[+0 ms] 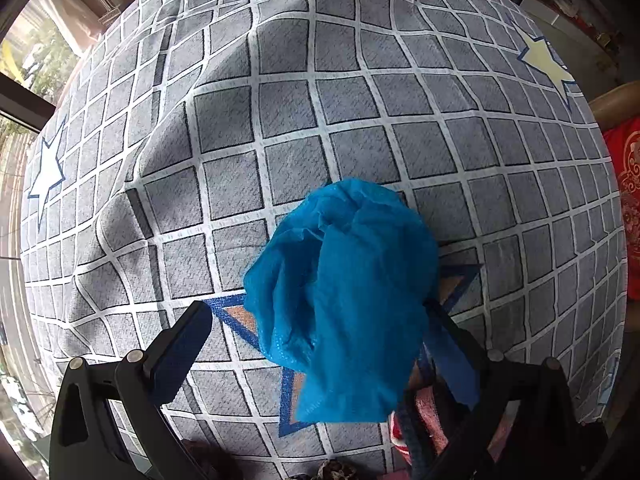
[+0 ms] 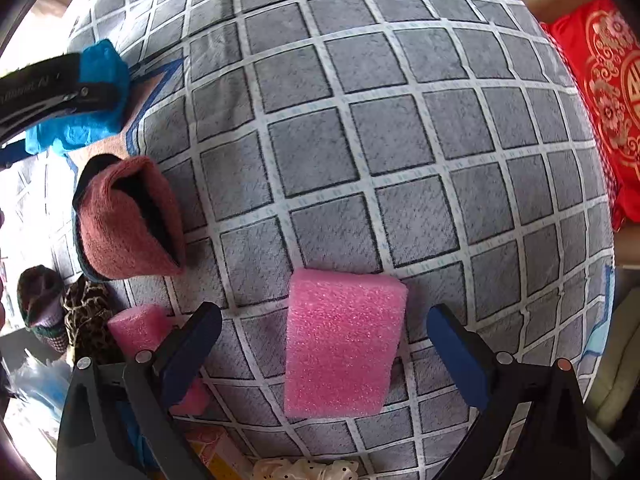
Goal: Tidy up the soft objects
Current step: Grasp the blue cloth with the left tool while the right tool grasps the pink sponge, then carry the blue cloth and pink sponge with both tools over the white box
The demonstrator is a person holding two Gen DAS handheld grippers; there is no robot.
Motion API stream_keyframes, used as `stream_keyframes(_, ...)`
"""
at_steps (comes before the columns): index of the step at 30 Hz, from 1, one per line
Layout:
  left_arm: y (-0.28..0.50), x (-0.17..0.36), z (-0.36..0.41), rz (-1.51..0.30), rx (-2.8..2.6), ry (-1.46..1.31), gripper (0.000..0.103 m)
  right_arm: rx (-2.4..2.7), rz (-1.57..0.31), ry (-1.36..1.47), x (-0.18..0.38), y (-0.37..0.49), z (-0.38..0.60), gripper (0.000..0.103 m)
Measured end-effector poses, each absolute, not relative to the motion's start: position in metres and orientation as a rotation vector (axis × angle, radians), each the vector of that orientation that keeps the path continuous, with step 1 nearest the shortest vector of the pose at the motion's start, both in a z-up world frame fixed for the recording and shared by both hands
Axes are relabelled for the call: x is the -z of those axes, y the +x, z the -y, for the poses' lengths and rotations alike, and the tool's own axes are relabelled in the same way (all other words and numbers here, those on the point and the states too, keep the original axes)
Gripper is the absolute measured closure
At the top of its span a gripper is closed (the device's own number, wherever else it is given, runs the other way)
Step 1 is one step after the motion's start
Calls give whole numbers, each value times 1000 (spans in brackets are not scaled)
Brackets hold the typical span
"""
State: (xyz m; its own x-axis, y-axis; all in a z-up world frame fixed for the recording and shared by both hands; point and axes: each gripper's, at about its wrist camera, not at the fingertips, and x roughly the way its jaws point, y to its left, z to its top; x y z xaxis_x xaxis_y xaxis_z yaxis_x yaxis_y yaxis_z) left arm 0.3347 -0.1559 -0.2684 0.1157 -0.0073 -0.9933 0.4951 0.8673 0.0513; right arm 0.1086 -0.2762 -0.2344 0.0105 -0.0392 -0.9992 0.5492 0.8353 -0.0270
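A crumpled blue cloth lies on the grey checked bedsheet, draped over the right finger of my left gripper, whose jaws stand wide apart. The cloth also shows in the right wrist view at the far left. My right gripper is open, its fingers either side of a pink foam block lying flat on the sheet. A folded reddish-brown towel lies to the left of it.
A second pink foam piece, a leopard-print scrunchie and a dark knitted item lie at the lower left. A cream dotted scrunchie sits at the bottom edge. A red embroidered cushion borders the right side.
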Motion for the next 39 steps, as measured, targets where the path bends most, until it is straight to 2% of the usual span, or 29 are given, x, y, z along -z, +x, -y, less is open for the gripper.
stream_keyframes(3,330,273,162,-1444,410,403,21,488,-1490,384,236,114,262,2)
stream_keyframes(5,329,279,165,-1478,446,360,50,472,-1476,363,237,117,247,24)
stream_keyframes(6,328,282,164,-1489,462,338,54,474,-1481,343,238,116,242,27)
stream_keyframes(7,322,282,167,-1487,474,330,62,469,-1481,332,239,117,239,32)
stream_keyframes(8,317,280,169,-1482,489,333,65,468,-1480,325,239,115,237,40)
stream_keyframes(10,311,277,173,-1455,503,363,68,465,-1464,332,238,112,236,53)
stream_keyframes(19,292,251,172,-1378,515,367,72,424,-1397,441,235,95,230,53)
stream_keyframes(27,290,196,169,-1319,578,317,72,408,-1317,529,215,76,216,53)
stream_keyframes(32,273,153,151,-1282,612,339,72,395,-1292,566,192,62,224,53)
stream_keyframes(39,210,104,155,-1229,718,377,72,360,-1256,595,119,7,255,53)
